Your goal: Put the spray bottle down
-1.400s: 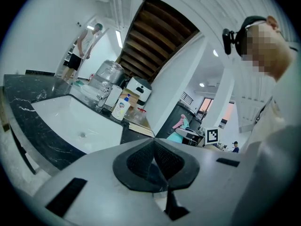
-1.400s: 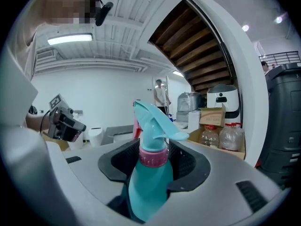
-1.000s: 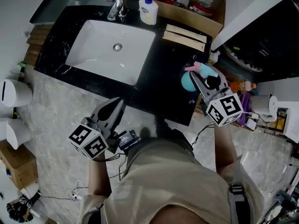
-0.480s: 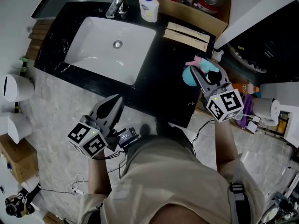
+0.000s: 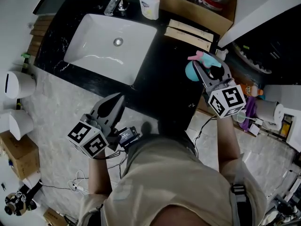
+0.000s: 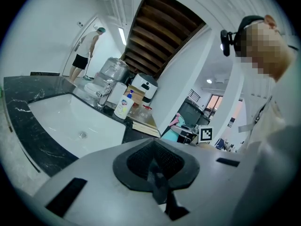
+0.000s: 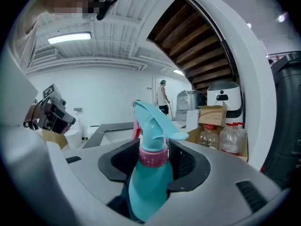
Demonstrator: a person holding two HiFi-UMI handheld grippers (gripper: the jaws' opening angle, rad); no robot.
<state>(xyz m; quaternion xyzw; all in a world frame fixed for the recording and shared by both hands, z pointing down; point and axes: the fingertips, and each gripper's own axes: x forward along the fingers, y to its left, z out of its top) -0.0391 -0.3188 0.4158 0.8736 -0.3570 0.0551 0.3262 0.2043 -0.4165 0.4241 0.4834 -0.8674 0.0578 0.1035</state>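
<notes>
teal spray bottle [image 7: 149,173], pink collar; black marbled counter [image 5: 162,74]

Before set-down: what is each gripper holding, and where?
The right gripper holds the spray bottle by its body below the pink collar; the left gripper is shut, empty.

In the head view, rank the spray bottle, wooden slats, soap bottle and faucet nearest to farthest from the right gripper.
1. Spray bottle, held in the right gripper.
2. Wooden slats, on the counter beyond.
3. Soap bottle, behind the sink.
4. Faucet, farthest left.
</notes>
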